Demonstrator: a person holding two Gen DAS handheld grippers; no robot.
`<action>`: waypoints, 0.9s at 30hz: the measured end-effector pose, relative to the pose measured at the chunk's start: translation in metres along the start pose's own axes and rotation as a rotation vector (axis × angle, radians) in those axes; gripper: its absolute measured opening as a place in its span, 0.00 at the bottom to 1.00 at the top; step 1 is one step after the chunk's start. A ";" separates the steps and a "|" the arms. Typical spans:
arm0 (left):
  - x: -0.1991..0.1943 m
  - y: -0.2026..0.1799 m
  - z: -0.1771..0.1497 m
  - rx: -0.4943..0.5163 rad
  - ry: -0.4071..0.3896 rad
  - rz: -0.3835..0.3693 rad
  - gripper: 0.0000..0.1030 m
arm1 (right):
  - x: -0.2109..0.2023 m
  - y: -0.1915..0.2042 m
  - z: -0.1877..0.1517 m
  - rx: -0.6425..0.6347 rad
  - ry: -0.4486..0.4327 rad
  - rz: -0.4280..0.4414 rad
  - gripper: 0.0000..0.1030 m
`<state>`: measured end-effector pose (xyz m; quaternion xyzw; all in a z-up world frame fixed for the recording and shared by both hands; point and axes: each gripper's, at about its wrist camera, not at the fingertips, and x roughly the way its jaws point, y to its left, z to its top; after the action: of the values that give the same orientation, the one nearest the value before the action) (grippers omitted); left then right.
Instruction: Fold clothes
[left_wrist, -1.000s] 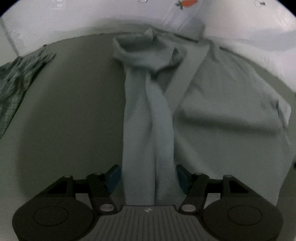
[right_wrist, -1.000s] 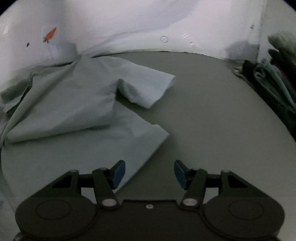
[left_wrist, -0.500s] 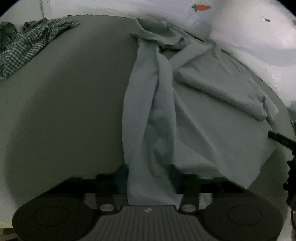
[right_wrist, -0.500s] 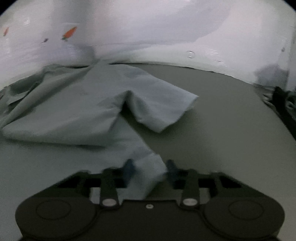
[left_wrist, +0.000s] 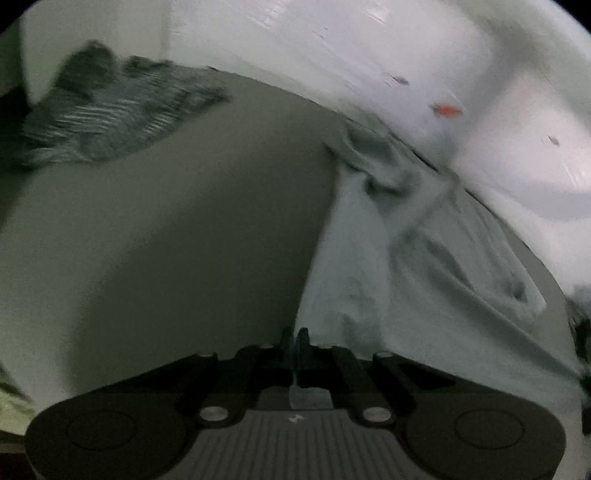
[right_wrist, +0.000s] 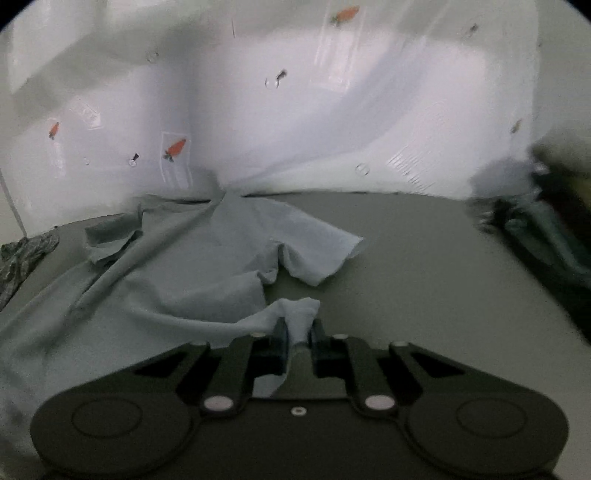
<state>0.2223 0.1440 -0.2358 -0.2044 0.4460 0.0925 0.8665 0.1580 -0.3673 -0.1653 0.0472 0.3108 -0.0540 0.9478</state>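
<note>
Both claws, parted a second ago, are now clamping the pale blue shirt (right_wrist: 207, 266): left claw (left_wrist: 294, 341) and right claw (right_wrist: 298, 328) on its bench-front hem. I am spreading it; next calls for even tension.

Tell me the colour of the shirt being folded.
Plain pale grey-blue shirt, no pattern; clearest in the right wrist view.

Motion blur smears the checked garment (left_wrist: 110, 110) and dark pile (right_wrist: 546, 221).
</note>
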 end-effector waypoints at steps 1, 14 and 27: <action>-0.001 0.007 0.000 -0.015 0.002 0.012 0.02 | -0.008 -0.001 -0.009 0.005 0.032 -0.009 0.12; 0.023 -0.019 -0.036 0.130 0.085 0.013 0.25 | 0.015 -0.008 -0.084 0.144 0.323 -0.109 0.28; 0.053 -0.061 -0.082 0.430 0.100 0.070 0.56 | 0.019 0.001 -0.087 0.137 0.322 -0.108 0.34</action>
<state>0.2144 0.0522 -0.3047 -0.0034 0.5046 0.0152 0.8632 0.1226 -0.3567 -0.2464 0.1029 0.4562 -0.1177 0.8760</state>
